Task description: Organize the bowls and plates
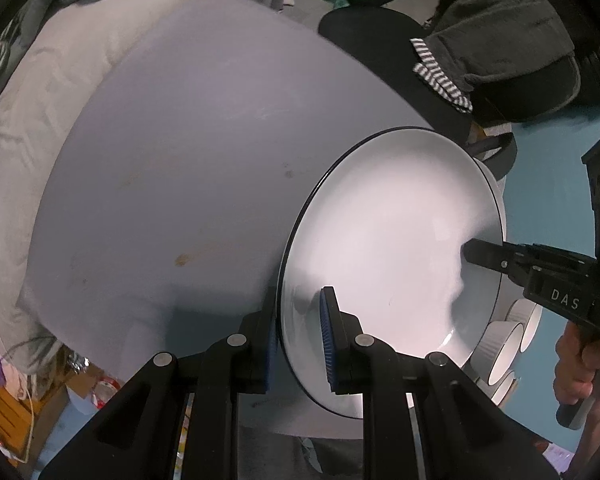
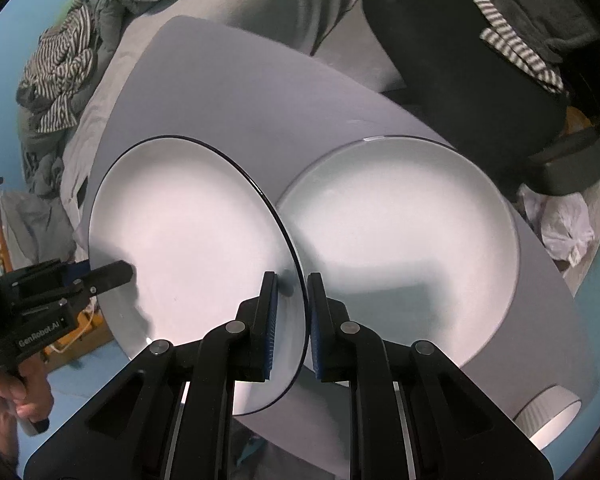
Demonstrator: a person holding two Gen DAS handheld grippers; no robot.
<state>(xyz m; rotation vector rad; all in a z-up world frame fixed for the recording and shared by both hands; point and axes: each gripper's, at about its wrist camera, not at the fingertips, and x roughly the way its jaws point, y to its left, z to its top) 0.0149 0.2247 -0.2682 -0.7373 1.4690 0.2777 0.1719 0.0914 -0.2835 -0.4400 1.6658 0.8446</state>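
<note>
Presently, both grippers grip one white plate (image 2: 188, 240) with a thin dark rim, held tilted above the grey table (image 1: 188, 152). In the right wrist view the right gripper (image 2: 292, 328) has its blue-padded jaws nearly closed on the plate's rim at about 5 o'clock of the plate, one pad on each face. The left gripper (image 2: 112, 274) enters that view from 9 o'clock and clamps the opposite edge, a hand (image 2: 16, 392) visible on its handle. In the left wrist view the left gripper (image 1: 300, 340) straddles the same plate (image 1: 392, 264) at its lower left rim, jaws closed to the plate's thickness, while the right gripper (image 1: 484, 256) reaches in from 3 o'clock with its finger laid on the plate's upper face. A second white plate (image 2: 404, 248) lies flat on the table just beside the held one, at 3 o'clock from it in the right wrist view. White ribbed bowls (image 1: 504, 344) stand near the table edge at 4 o'clock in the left wrist view, partly hidden behind the held plate. A black chair (image 2: 460, 64) carrying striped cloth (image 2: 516, 44) stands beyond the table at 1 o'clock.
</note>
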